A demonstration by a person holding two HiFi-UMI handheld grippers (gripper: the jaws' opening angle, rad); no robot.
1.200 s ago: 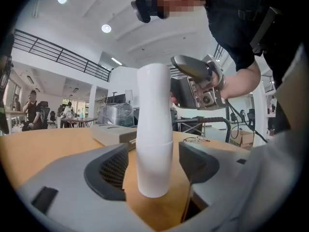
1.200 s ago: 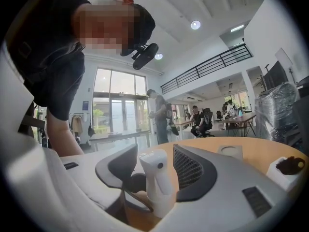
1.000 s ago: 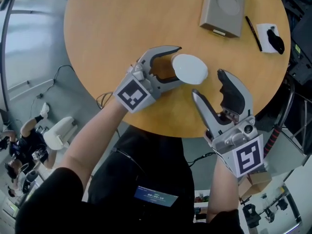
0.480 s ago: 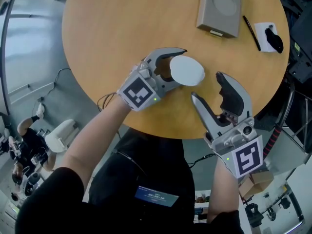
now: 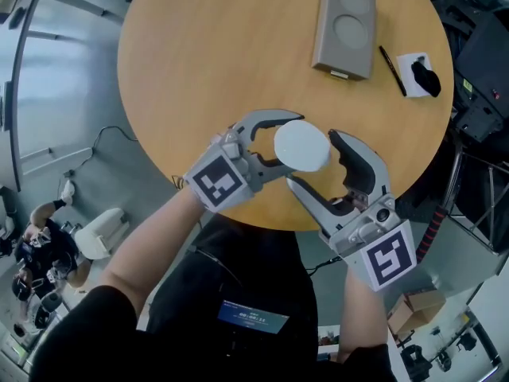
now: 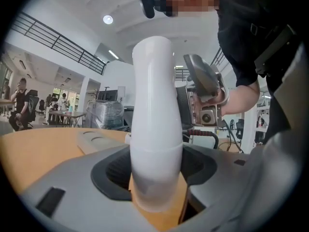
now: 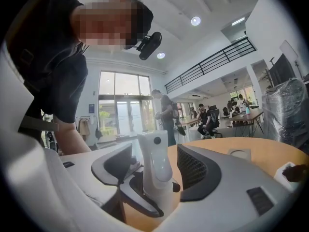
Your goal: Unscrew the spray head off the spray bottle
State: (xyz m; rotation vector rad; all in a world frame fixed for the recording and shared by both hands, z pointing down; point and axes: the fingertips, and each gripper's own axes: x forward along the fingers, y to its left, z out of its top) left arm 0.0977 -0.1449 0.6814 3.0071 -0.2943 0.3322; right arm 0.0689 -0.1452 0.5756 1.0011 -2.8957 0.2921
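Note:
A white spray bottle [image 5: 302, 146] stands on the round wooden table [image 5: 199, 54] near its front edge. My left gripper [image 5: 290, 143] comes in from the left and is shut on the bottle's lower body [image 6: 153, 129], a pad against each side. My right gripper [image 5: 312, 159] reaches in from the front right. In the right gripper view the spray head [image 7: 154, 158] stands between that gripper's [image 7: 154, 170] jaws. Those jaws are opening, and a gap shows on each side of the head.
A grey box with two round recesses [image 5: 343, 26] lies at the far right of the table. A black pen [image 5: 392, 70] and a white card with a black object on it [image 5: 417, 76] lie beside it. The table edge runs just under both grippers.
The right gripper has moved up and left from the table edge, so its jaws now flank the spray head. The left jaws have narrowed onto the bottle.

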